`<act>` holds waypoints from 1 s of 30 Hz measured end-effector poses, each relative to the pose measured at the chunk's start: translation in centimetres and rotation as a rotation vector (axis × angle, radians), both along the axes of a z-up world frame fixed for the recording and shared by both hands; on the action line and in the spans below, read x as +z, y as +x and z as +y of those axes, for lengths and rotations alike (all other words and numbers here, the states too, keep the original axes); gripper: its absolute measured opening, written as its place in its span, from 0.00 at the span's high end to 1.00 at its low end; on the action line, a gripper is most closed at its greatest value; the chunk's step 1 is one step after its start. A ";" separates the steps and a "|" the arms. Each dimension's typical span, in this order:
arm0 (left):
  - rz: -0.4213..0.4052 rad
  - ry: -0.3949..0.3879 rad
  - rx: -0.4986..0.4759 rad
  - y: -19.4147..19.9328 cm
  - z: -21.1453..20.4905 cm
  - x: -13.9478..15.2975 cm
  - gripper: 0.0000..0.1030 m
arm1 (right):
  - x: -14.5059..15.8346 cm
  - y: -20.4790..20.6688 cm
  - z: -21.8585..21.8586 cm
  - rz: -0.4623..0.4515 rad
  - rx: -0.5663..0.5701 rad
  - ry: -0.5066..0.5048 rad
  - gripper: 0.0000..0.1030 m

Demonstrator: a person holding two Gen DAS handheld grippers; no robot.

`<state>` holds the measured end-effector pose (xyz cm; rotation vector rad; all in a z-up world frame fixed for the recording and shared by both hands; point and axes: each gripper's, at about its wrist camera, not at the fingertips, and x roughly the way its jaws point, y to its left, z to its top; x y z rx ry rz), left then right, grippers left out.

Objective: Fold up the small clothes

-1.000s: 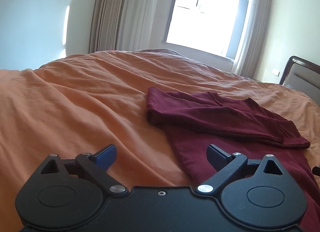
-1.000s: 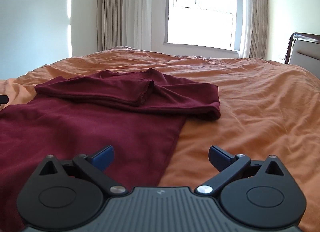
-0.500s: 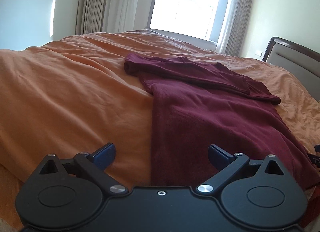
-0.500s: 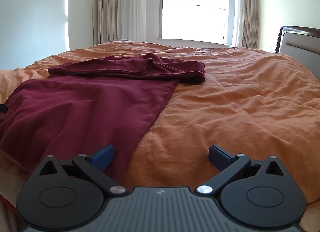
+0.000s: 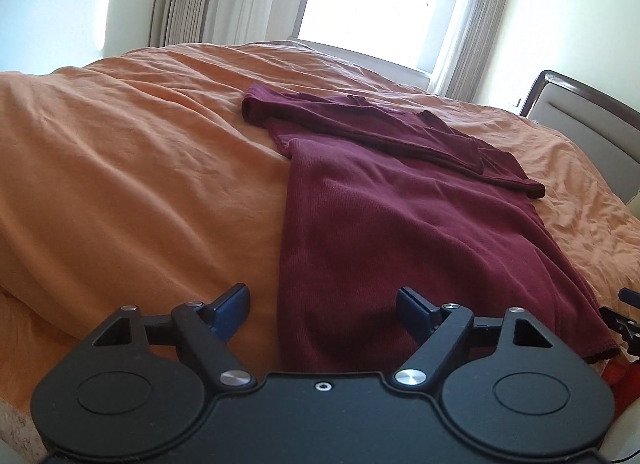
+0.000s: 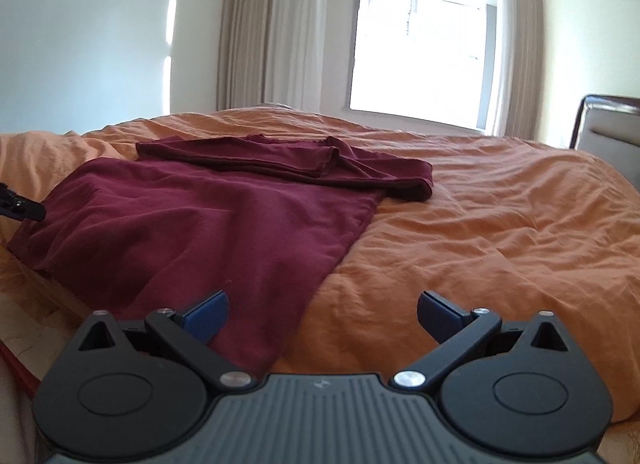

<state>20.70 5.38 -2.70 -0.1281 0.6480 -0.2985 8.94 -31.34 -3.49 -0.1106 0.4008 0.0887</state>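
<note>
We see a maroon long-sleeved top [image 5: 400, 224] lying flat on the orange bedcover [image 5: 140, 168], its body running down to the near edge of the bed; the sleeves are folded across the upper part, one laid over the other in a band near the far end. In the left wrist view the left gripper [image 5: 322, 306] sits low at the near edge, its jaws spread wide with nothing between them; the left side edge of the top runs between the two blue fingertips [image 5: 230, 304], and we cannot tell whether either one touches the cloth. In the right wrist view the right gripper [image 6: 322, 314] also has its jaws spread and holding nothing; the top [image 6: 208, 232] lies ahead and to its left, its right side edge passing just beside the left blue fingertip, while the bedcover [image 6: 500, 232] fills the rest. Behind the bed we see a bright window [image 6: 424, 52], beige curtains [image 6: 280, 36] and a headboard [image 6: 612, 128] at the right.
</note>
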 end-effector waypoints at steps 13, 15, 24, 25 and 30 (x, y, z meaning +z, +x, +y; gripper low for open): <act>-0.051 0.062 -0.008 -2.0 -2.1 1.4 0.01 | -3.9 -1.1 10.4 -0.131 0.273 -0.518 0.00; -0.041 0.073 -0.007 -1.9 -2.6 1.7 0.01 | -4.5 -0.8 11.1 -0.140 0.247 -0.566 0.00; 0.031 0.093 -0.024 -0.9 -4.2 2.3 0.01 | -4.8 -1.0 10.1 -0.211 0.144 -0.556 0.10; 0.030 0.099 -0.024 -0.9 -4.3 2.3 0.01 | -4.7 -1.1 9.8 -0.215 0.140 -0.541 0.16; 0.032 0.112 -0.018 -0.8 -4.6 2.5 0.01 | -4.4 -1.4 9.4 -0.234 0.159 -0.497 0.40</act>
